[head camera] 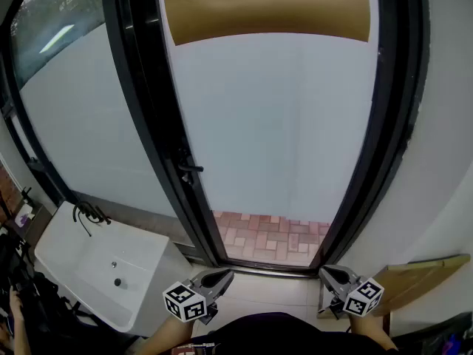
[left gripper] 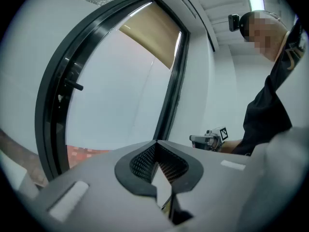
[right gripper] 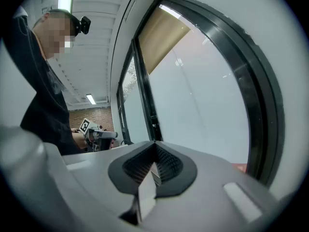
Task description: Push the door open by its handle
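Note:
A tall glass door [head camera: 281,124] in a black frame fills the head view. Its small black handle [head camera: 188,169] sticks out from the left stile at mid height. Both grippers hang low, near the person's body and well short of the door. My left gripper [head camera: 225,275] is shut and holds nothing; it points toward the door's lower left. My right gripper [head camera: 326,271] is shut and empty too, near the lower right corner of the frame. The handle [left gripper: 73,85] shows far off in the left gripper view, beyond the closed jaws of my left gripper [left gripper: 155,142]. In the right gripper view, my right gripper [right gripper: 154,142] has its jaws together.
A white sink [head camera: 92,266] with a black tap stands at the lower left, by a fixed glass pane [head camera: 81,124]. A wooden board [head camera: 423,274] leans at the lower right. Red brick paving [head camera: 273,237] lies outside. A tan blind [head camera: 266,6] covers the door's top.

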